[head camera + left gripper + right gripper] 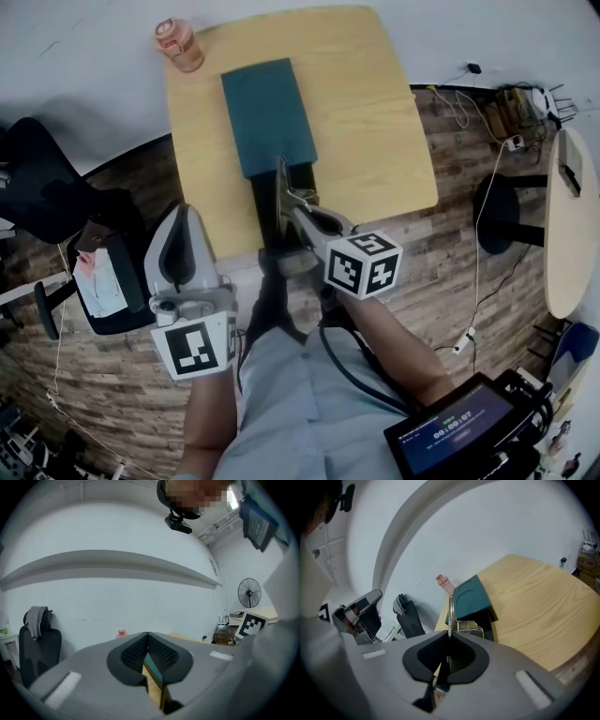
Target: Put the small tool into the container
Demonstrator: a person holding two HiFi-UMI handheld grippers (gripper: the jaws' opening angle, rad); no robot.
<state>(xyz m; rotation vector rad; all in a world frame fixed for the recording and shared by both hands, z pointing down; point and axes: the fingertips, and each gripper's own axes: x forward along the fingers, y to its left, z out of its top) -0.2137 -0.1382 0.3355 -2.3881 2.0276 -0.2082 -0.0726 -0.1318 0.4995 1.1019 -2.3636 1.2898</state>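
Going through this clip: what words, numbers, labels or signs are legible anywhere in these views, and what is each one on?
"00:00:07": on the dark screen at the head view's lower right; small, so the reading is likely, not certain.
Smaller line above it on that screen: too small to read.
Right marker cube and left marker cube: black-and-white square patterns only, no letters.
Pink bottle: no readable label.

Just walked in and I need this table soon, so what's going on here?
A person is working with two handheld grippers. The right gripper is shut on a thin metal tool, held at the open dark end of the teal container on the wooden table. The left gripper hangs back near the body, shut and empty.
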